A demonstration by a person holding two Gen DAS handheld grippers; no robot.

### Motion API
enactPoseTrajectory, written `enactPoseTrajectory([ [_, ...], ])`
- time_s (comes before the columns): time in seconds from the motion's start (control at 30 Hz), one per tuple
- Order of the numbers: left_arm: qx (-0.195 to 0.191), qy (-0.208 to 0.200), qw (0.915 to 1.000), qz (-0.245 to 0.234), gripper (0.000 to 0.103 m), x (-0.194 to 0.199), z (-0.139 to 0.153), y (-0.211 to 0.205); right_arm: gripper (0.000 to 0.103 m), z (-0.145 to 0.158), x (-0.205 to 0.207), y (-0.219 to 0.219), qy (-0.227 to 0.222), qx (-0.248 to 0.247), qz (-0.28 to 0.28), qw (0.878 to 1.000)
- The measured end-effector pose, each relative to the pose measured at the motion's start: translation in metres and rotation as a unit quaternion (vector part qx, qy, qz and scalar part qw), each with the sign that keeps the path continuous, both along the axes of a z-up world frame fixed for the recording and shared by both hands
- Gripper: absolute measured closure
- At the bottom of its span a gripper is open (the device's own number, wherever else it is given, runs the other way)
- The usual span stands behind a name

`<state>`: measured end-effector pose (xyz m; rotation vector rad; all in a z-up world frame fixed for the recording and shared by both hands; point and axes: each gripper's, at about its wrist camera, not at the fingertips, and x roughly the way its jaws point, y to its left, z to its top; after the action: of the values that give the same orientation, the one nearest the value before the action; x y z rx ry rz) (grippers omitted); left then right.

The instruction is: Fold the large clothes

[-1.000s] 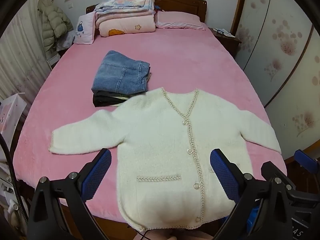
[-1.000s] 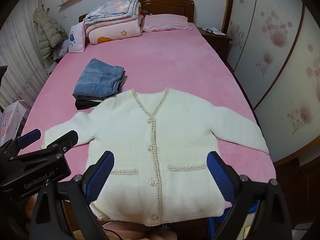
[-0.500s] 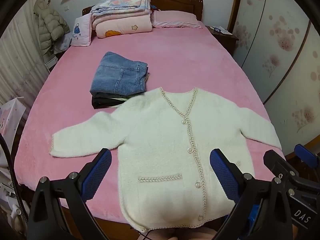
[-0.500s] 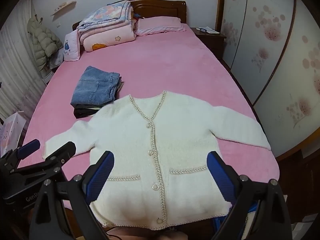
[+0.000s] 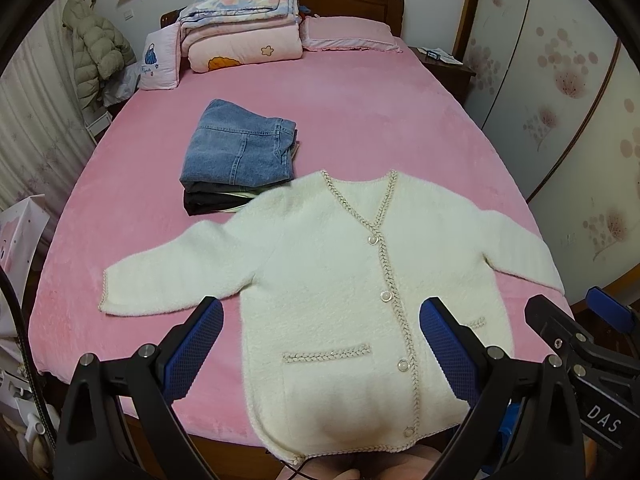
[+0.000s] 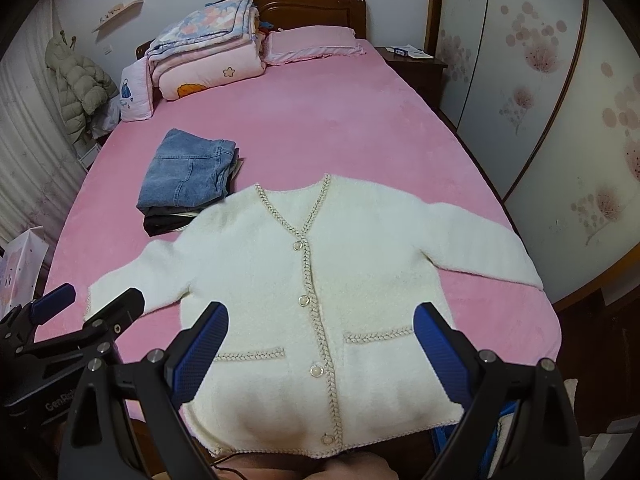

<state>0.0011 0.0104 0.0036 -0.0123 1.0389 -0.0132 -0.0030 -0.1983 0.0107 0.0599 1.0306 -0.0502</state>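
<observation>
Lying flat, buttoned cream cardigan (image 5: 340,280), sleeves spread, pink bed (image 5: 360,120)

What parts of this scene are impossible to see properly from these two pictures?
- Cardigan hem: in both views it hangs over the bed edge, and the bottom is cut by the frame.
- Dark clothes under the jeans: only an edge shows, so the garment type is unclear.
- Right pocket: in the left view, the left hand-held gripper finger covers most of it.
- Items on the nightstand: too small to identify.
- Right hand-held gripper: open, nothing held.
</observation>
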Motion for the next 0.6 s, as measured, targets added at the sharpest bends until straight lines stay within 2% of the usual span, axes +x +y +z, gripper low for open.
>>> enactPoseTrajectory([
  [0.6, -0.011, -0.006, 0.9999, -0.01, 0.005, -0.0043, 0.0036, 0.01, 0.008, -0.0048, -0.0072, 0.0095, -0.003, -0.001, -0.01, 1.0],
])
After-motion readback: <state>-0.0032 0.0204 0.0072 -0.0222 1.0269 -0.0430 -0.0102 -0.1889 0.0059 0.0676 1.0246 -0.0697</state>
